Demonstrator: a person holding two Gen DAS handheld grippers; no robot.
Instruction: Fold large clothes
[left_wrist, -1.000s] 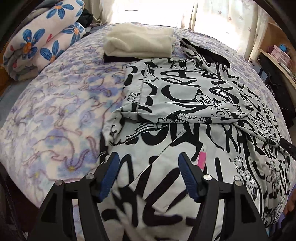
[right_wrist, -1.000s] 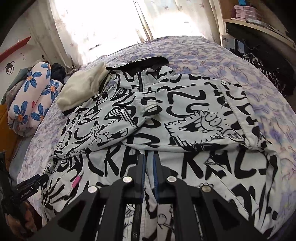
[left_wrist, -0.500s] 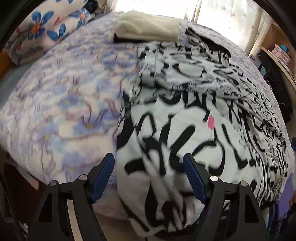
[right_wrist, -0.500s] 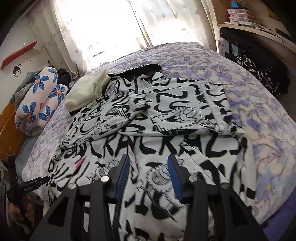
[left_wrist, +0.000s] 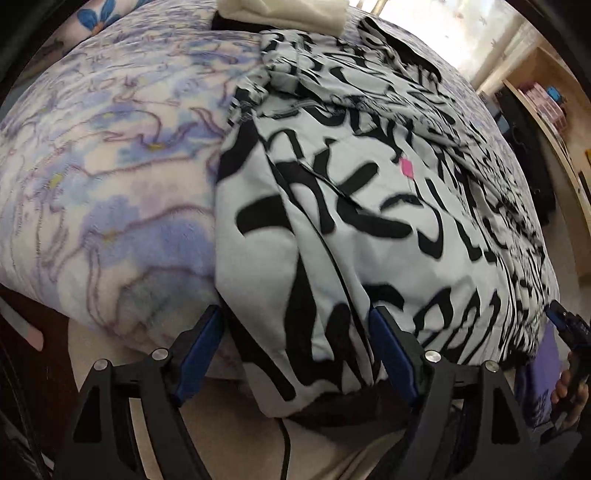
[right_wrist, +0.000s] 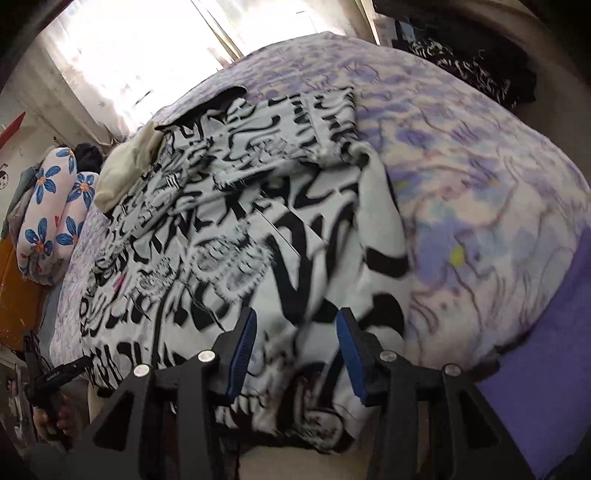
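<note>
Over the bed's (left_wrist: 110, 192) edge, the garment's (left_wrist: 332, 240) hem apparently hangs free.

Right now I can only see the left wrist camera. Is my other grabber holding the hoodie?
Observer: No. The right gripper has just been opening. The hoodie hem lies between its blue pads, and they are not pinching it.
Operator: Which corner is it at?
Observer: It is at the hem's right corner, where the cloth hangs over the bed edge.
Operator: What's past that side?
Observer: The purple-flowered blanket stretches on to the right of the hoodie.
</note>
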